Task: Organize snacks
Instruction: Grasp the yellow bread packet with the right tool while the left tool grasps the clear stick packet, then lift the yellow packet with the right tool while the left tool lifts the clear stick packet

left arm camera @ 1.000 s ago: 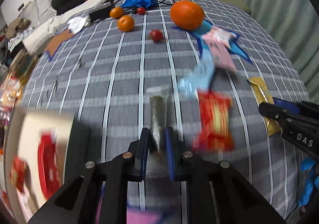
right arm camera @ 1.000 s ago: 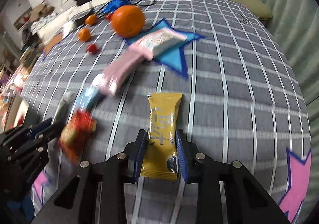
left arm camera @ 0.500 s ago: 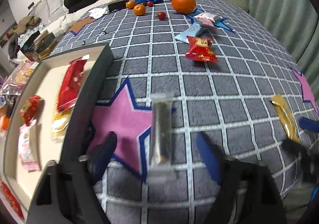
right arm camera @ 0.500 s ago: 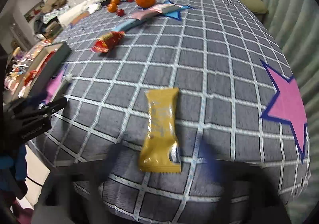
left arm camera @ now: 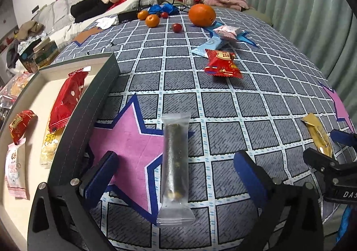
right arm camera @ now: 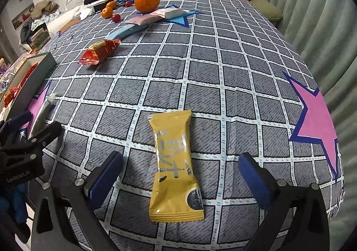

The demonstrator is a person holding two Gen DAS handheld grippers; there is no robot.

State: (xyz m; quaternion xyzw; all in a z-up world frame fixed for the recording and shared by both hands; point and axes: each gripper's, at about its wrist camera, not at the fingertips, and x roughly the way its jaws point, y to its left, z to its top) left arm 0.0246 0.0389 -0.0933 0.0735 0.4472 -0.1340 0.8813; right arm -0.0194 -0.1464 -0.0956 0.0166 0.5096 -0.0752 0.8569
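A clear packet (left arm camera: 176, 130) with a dark stick inside lies flat on the checked cloth, on a pink star. My left gripper (left arm camera: 175, 159) straddles its near half; the jaws are opening and neither pad touches it. A yellow packet (right arm camera: 171, 134) lies flat near the table's front edge. My right gripper (right arm camera: 180, 159) straddles it the same way, jaws opening, pads well clear of it. Left of the clear packet stands a dark-walled box (left arm camera: 89, 103) holding a red packet (left arm camera: 67, 97) and several other snacks.
Farther back lie a red snack (left arm camera: 223, 64), a light blue packet (left arm camera: 209, 44) and pink packets (left arm camera: 227, 31). Behind them sit a large orange (left arm camera: 202, 14), small mandarins (left arm camera: 152, 19) and a cherry tomato (left arm camera: 177, 27). A sofa with clothes lies beyond the table.
Both grippers were shut on their packets and pulled them toward the table's near edge. Their jaws have since spread wide, and both packets now lie free on the cloth.
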